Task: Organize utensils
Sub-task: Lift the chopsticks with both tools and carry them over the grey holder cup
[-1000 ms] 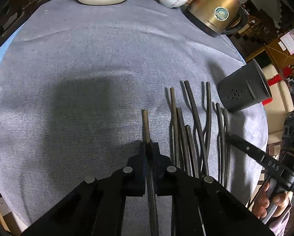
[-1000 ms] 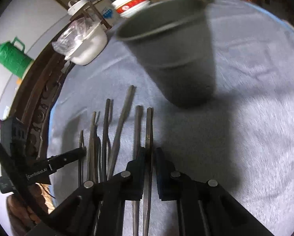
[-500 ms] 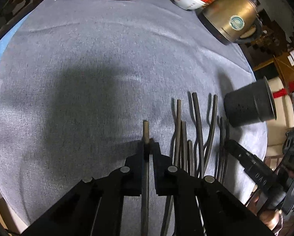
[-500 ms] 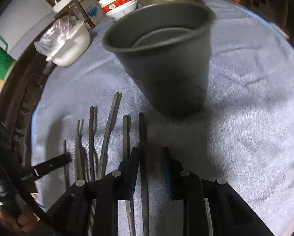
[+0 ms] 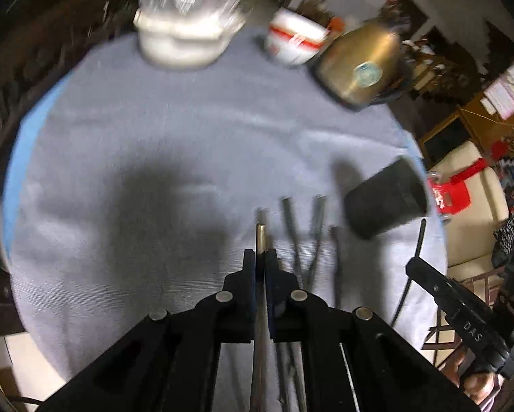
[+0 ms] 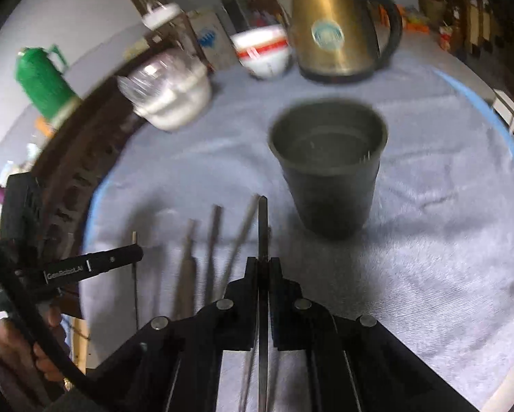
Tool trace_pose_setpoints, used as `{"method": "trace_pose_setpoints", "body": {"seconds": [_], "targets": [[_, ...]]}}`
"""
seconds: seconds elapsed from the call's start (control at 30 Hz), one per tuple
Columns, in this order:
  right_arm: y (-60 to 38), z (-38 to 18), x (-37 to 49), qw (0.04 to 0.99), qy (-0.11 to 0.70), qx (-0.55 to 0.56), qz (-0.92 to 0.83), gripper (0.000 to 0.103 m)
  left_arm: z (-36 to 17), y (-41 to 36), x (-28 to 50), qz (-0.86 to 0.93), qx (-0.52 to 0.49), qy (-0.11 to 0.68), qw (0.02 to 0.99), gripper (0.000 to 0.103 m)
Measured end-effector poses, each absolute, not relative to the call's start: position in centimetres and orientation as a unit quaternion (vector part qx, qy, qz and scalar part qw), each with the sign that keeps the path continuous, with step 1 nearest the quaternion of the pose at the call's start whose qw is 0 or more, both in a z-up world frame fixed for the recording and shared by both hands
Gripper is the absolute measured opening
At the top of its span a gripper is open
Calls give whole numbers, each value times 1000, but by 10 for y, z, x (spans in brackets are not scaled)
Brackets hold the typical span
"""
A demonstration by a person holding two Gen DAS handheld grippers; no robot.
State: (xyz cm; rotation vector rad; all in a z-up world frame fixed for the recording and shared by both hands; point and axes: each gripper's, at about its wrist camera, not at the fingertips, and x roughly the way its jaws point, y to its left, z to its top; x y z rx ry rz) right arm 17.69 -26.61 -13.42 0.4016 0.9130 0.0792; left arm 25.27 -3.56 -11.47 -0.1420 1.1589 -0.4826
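My left gripper point(image 5: 260, 257) is shut on a dark utensil handle point(image 5: 260, 237) and holds it above the grey cloth. My right gripper point(image 6: 263, 264) is shut on another dark utensil handle point(image 6: 263, 219), lifted in front of the dark grey cup point(image 6: 329, 164), which stands upright just ahead and to the right. Several more dark utensils point(image 6: 212, 240) lie side by side on the cloth to the left of it. In the left wrist view the cup point(image 5: 384, 199) is at the right, with the loose utensils point(image 5: 311, 233) beside it and the right gripper point(image 5: 442, 292) at the table's right edge.
A gold kettle point(image 6: 332, 34), a red-and-white bowl point(image 6: 263, 51) and a white pot with a clear lid point(image 6: 167, 92) stand at the far side of the round table point(image 6: 445, 206). A green jug point(image 6: 44, 82) is off the table at the left.
Both grippers have risen with a utensil each. The right gripper has closed on its handle and pulled back from the cup. Both views are blurred by motion.
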Motion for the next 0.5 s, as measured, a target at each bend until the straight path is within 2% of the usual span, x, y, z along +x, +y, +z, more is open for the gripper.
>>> {"method": "trace_pose_setpoints", "body": {"seconds": [0.5], "targets": [[-298, -22, 126, 942, 260, 212, 24, 6, 40, -74, 193, -309, -34, 391, 866, 5]]}}
